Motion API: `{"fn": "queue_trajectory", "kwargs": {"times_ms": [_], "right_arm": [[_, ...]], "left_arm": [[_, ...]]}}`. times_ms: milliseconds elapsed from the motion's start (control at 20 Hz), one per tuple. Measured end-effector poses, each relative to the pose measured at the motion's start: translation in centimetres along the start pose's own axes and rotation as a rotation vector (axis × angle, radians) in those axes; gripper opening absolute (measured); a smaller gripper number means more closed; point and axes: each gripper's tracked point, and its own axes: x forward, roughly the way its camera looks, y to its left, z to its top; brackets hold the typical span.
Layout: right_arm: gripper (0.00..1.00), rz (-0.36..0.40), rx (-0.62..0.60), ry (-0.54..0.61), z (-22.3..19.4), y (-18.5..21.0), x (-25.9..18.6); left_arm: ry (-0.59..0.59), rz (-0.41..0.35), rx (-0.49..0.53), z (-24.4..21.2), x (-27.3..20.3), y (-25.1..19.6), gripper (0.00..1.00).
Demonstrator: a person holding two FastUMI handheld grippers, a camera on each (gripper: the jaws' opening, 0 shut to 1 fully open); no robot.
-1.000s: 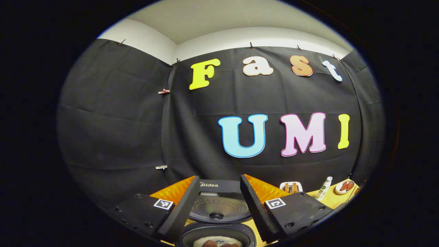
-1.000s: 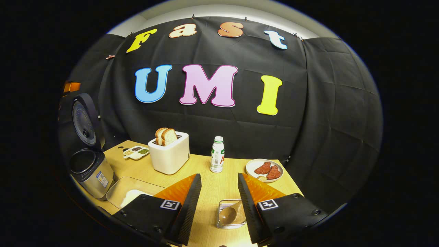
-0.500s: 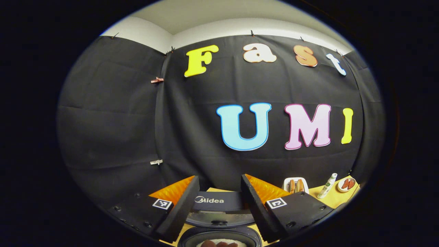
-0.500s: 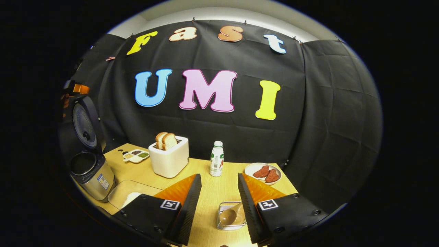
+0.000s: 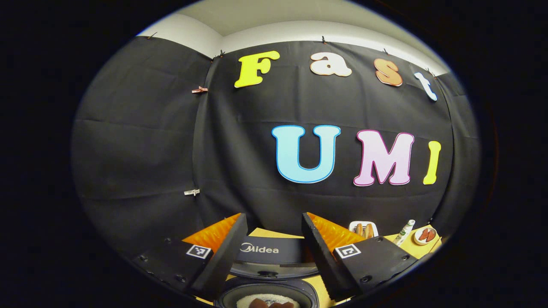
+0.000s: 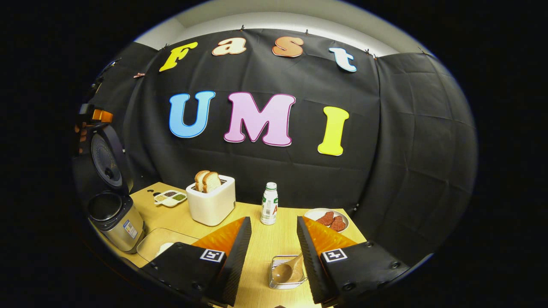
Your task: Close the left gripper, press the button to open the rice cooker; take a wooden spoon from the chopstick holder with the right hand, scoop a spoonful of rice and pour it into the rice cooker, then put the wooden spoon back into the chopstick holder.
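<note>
One wooden spoon (image 6: pixel 287 269) is seen bowl-up in the holder (image 6: pixel 286 273) just ahead of the spread right gripper (image 6: pixel 269 239), handle hidden, nearer than the spread left gripper (image 5: pixel 274 233).

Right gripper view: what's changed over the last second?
The right claw has backed away a little, open and empty; the wooden spoon in the chopstick holder sits lower between its fingers. The left claw has tilted up over the rice cooker. Unchanged: cooker lid up, toaster, bottle and plate in place.
</note>
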Motion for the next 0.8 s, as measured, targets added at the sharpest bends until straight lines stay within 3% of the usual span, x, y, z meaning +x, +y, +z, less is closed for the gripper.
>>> {"fn": "queue_trajectory", "kwargs": {"times_ms": [350,800], "right_arm": [[0.67,0.045,-0.013,-0.049,1.7,1.0,-2.1],[0.67,0.065,0.045,-0.074,2.4,1.1,-3.9]], "left_arm": [[0.013,0.027,-0.014,-2.6,-5.4,0.0,0.90],[0.076,0.075,0.000,-10.2,-13.0,0.1,0.90]]}}
